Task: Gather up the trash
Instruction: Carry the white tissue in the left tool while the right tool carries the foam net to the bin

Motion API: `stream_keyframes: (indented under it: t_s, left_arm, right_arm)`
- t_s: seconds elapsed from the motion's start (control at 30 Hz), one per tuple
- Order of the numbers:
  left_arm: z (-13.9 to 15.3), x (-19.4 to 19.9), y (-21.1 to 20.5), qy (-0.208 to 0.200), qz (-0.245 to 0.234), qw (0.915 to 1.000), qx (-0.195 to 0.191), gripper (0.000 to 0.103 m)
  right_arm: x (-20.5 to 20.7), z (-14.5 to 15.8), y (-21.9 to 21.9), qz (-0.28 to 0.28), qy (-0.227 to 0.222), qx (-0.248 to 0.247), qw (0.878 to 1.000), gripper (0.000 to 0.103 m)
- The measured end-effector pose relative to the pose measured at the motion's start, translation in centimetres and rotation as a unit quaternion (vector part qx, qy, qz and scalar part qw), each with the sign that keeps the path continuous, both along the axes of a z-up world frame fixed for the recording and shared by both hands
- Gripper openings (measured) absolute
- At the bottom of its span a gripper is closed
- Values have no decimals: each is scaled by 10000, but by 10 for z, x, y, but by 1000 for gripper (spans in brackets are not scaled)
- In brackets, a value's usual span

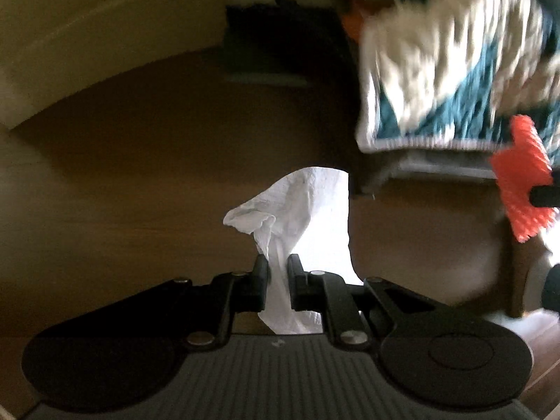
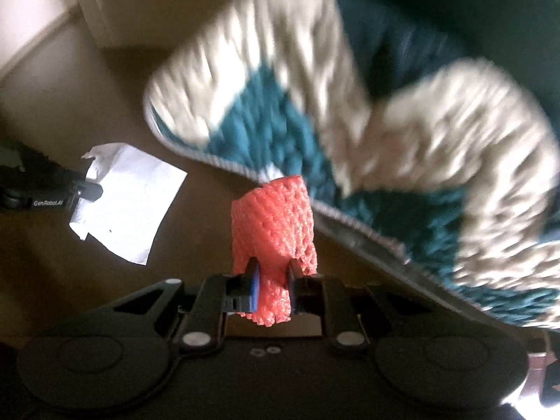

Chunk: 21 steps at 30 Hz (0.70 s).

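Observation:
My left gripper (image 1: 278,266) is shut on a crumpled white tissue (image 1: 304,210), which hangs above the brown floor. In the right wrist view the same tissue (image 2: 129,203) shows at the left, pinched by the left gripper (image 2: 94,190). My right gripper (image 2: 273,271) is shut on an orange-pink foam net sleeve (image 2: 273,224), held clear of the floor. That foam net (image 1: 521,182) also appears at the right edge of the left wrist view.
A shaggy teal and cream rug (image 2: 350,122) lies on the brown floor (image 1: 140,175) to the right, blurred by motion. A pale wall base (image 1: 70,52) runs along the upper left. A dark block (image 1: 273,52) sits by the wall.

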State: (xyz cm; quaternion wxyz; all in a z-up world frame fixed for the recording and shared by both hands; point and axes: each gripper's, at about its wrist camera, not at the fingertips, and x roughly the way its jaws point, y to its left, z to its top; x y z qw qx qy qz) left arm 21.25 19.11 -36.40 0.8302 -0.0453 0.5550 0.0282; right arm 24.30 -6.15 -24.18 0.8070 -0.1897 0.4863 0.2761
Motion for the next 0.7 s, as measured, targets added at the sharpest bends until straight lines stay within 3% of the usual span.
stream_keyframes:
  t_s: [0.17,0.37,0.7]
  left_arm:
    - [67,-16,11,-605,198,9977,227,12]
    - [141,-24,3,-1381,152,9888,545,12]
    - [284,-46,-40,-2565,-65,9658,375,12]
  right_arm:
    - [-26,65,-9,-11,-397,381,9985,14]
    - [-57,134,-24,43,-980,770,9922,14]
    - [-81,234,-59,-214,-2010,1343,9701,15]
